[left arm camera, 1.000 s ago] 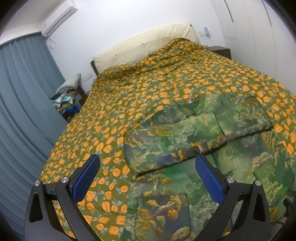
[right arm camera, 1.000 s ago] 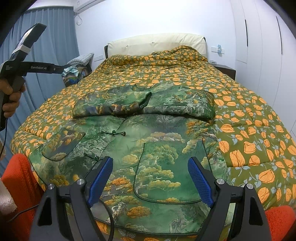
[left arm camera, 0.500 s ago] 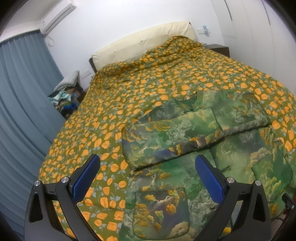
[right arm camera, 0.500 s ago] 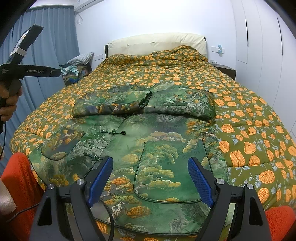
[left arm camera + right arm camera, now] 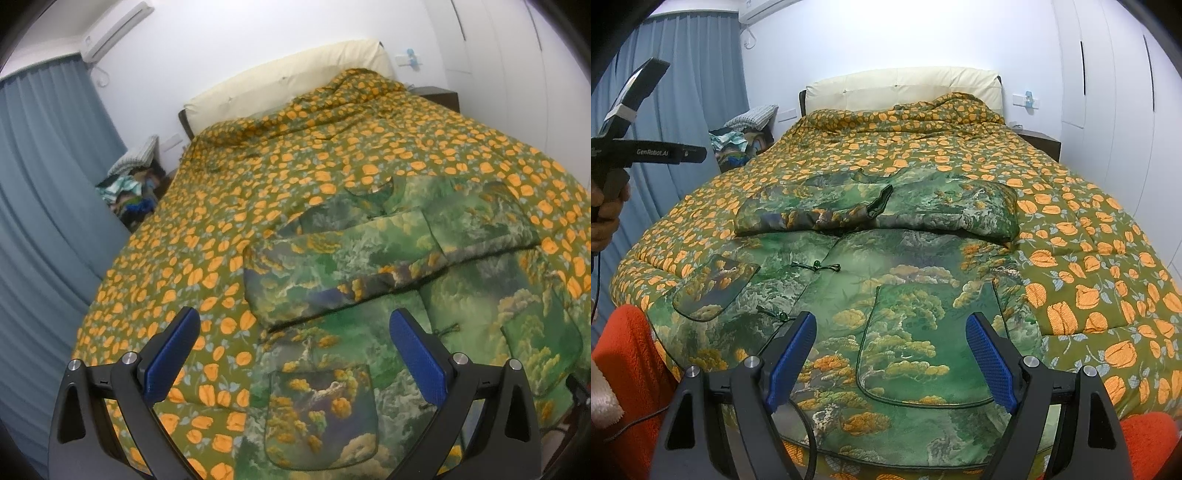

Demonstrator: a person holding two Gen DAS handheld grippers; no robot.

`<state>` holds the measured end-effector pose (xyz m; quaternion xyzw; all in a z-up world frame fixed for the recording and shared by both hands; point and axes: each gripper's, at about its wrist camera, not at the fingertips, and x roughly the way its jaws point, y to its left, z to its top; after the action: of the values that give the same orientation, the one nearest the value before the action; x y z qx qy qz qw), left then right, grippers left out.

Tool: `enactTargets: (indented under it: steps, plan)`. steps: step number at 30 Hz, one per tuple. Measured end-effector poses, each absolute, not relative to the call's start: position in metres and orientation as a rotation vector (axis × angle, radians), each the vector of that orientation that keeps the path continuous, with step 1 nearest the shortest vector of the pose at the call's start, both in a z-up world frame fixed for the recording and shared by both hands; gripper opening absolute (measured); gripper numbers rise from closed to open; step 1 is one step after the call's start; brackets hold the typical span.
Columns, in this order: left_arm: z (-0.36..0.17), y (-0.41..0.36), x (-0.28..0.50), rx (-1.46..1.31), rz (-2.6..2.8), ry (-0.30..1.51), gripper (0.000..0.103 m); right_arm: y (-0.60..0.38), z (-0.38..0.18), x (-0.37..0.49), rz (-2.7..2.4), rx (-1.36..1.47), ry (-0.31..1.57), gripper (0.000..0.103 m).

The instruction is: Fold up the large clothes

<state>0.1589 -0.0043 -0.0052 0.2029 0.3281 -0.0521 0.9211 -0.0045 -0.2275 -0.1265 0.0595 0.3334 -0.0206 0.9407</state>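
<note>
A large green padded jacket with a tree-and-cloud print (image 5: pixel 886 280) lies front up on the bed, hem toward me. Both sleeves (image 5: pixel 871 206) are folded across the chest. It also shows in the left wrist view (image 5: pixel 388 266). My left gripper (image 5: pixel 295 332) is open and empty, held above the jacket's left pocket (image 5: pixel 321 406); it also appears at the left of the right wrist view (image 5: pixel 646 147). My right gripper (image 5: pixel 892 343) is open and empty, above the right pocket (image 5: pixel 923 332) near the hem.
The bed is covered by an olive quilt with orange flowers (image 5: pixel 1089 266). A cream headboard (image 5: pixel 905 85) stands at the back. Blue curtains (image 5: pixel 40 206) hang on the left, a clothes pile (image 5: pixel 133 184) beside them. Orange fabric (image 5: pixel 628 362) sits at the bed's foot.
My left gripper has moved lower and a little closer to the jacket's left side. My right gripper has stayed in place. Both stay open.
</note>
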Motion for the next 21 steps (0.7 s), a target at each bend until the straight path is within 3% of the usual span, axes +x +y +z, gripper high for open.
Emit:
enactTargets:
  steps: [21]
  plan:
    - [-0.010,0.012,0.155,0.376,-0.099,0.706,0.102,-0.256,-0.100,-0.008,-0.120,0.117,0.671,0.083]
